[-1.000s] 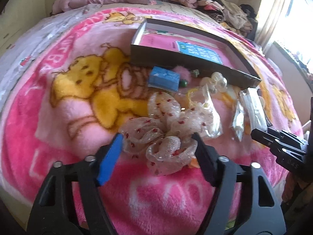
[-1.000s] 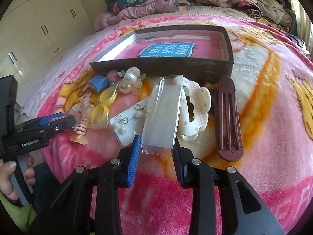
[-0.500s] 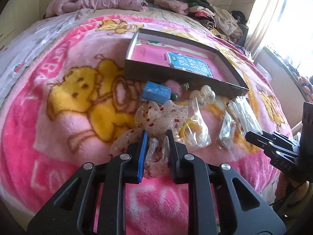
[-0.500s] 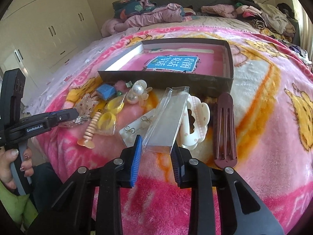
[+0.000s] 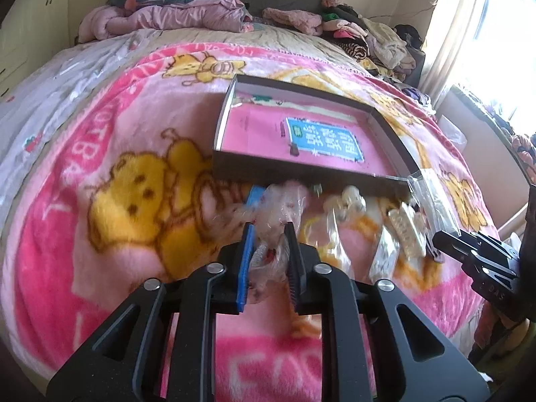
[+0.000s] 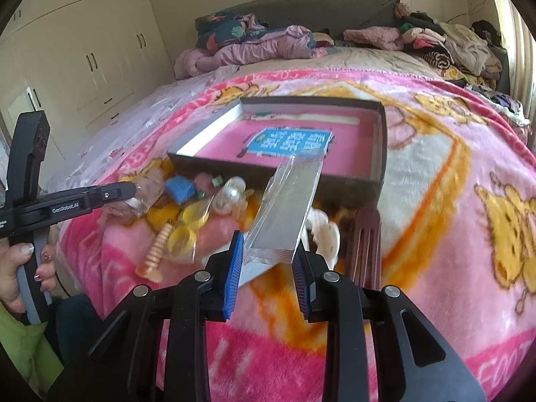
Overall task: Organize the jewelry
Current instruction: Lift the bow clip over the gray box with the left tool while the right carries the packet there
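Left claw [image 5: 269,261] is clamping the sheer bow [image 5: 278,214] above the blanket [image 5: 100,154]. Right claw [image 6: 266,269] is gripping the clear packet [image 6: 288,211], tilted toward the open box [image 6: 380,154].

The open box [image 6: 380,154] sits mid-bed on the blanket [image 6: 452,174]. Against its near wall lies a heap of trinkets [image 6: 201,207]; at 3 o'clock of them, a claw clip [image 6: 326,234] and then a comb [image 6: 366,241]. Piled clothes [image 6: 268,47] lie behind at 12 o'clock.
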Demonstrator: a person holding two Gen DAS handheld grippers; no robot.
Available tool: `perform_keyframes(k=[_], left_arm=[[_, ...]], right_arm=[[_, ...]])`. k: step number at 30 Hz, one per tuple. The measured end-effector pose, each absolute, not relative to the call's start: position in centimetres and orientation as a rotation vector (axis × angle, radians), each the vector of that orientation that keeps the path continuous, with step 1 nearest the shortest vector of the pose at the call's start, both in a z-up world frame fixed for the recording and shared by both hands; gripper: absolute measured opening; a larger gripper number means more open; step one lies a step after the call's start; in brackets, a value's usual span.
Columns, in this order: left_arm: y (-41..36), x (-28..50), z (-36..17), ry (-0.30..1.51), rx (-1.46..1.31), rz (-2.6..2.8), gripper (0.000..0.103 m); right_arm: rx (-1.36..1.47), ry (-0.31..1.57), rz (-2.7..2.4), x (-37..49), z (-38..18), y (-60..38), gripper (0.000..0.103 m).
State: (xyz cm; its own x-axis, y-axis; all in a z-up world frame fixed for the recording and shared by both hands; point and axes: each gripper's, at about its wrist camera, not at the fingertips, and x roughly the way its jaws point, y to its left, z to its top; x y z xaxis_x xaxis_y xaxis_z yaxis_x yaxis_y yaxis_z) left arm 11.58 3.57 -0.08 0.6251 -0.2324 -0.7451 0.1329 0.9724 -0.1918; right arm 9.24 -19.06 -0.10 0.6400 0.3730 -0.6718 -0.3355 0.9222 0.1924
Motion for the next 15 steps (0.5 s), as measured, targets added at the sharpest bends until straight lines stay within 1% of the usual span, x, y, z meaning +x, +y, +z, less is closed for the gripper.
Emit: perform_keyframes(k=[3,5,8,15], left_arm=[[3.3,12.7,0.1,0.868,-0.122,-0.21,0.009],[3.1,13.5,0.2,0.87,-0.122,-0.213,0.006],[2.8,15.0,0.5,0.866,-0.131,-0.216,0.004],[2.3,18.8,1.5,0.853,-0.132,-0.214,0.004]], right_arm=[[0.049,0.767,0.4,10.0,0.3,-19.2,0.027],[0.048,0.76,0.394,10.9,0.5,-19.3,0.027],[0.055,0.755,0.385,12.3,0.7,-19.6,0.027],[0.05,0.751,0.355,15.9,0.6,-20.2,0.027]])
